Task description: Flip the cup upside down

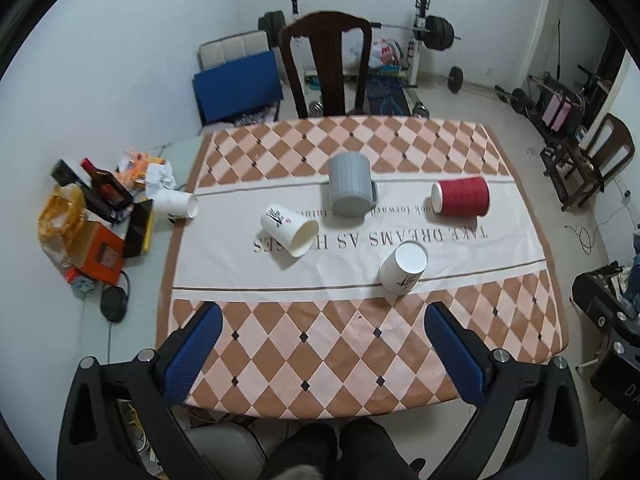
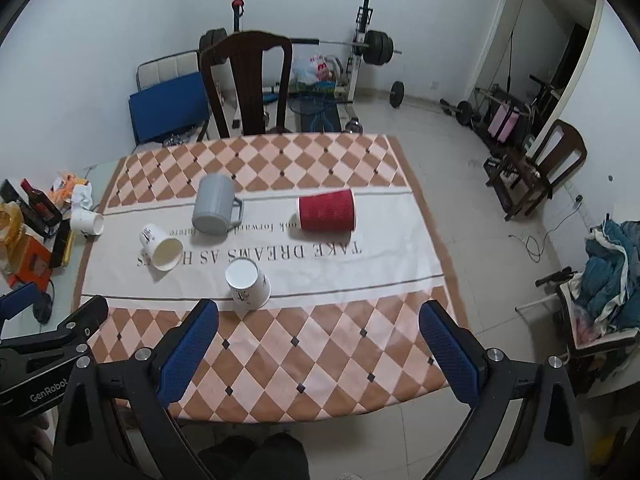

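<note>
Several cups lie on the patterned tablecloth (image 1: 320,344). A white paper cup (image 1: 289,229) lies on its side, mouth toward me. A grey mug (image 1: 351,189) lies on its side behind it. A red paper cup (image 1: 462,196) lies on its side at the right. A second white paper cup (image 1: 402,267) stands nearest me; it also shows in the right wrist view (image 2: 247,283). My left gripper (image 1: 322,336) is open and empty above the near table edge. My right gripper (image 2: 318,336) is open and empty, also over the near edge.
Another white cup (image 1: 176,204) lies at the cloth's left edge beside clutter: a bottle (image 1: 105,189), an orange box (image 1: 100,256), bags. A dark wooden chair (image 1: 326,64) stands behind the table. Gym weights (image 1: 438,32) line the back wall. The left gripper's body (image 2: 44,344) shows in the right view.
</note>
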`<action>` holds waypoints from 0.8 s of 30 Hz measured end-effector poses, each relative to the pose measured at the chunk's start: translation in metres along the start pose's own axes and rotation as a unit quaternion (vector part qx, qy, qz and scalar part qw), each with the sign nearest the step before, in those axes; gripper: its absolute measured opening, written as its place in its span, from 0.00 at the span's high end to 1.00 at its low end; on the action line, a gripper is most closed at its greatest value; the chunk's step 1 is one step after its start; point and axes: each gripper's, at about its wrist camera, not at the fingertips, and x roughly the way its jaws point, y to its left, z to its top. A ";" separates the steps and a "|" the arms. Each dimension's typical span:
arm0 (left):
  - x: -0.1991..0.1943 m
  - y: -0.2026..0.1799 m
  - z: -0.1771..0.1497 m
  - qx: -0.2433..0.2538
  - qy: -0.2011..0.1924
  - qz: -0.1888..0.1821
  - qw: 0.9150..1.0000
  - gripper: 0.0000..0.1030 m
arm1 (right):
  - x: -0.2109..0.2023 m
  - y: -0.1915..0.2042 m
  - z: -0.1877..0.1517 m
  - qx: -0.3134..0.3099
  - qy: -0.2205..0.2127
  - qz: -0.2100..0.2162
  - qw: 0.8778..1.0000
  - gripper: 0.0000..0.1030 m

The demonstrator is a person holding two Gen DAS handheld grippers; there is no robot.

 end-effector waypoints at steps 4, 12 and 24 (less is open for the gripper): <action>-0.022 0.001 0.000 -0.010 -0.001 -0.005 1.000 0.00 | -0.028 -0.002 0.006 -0.003 -0.005 0.008 1.000 0.02; -0.047 0.007 -0.004 -0.036 0.010 0.001 0.999 0.00 | -0.062 -0.002 0.009 -0.013 -0.005 0.009 1.000 0.02; -0.048 0.007 -0.010 -0.045 0.032 0.006 0.998 0.00 | -0.062 -0.007 0.001 -0.018 0.019 0.014 1.000 0.02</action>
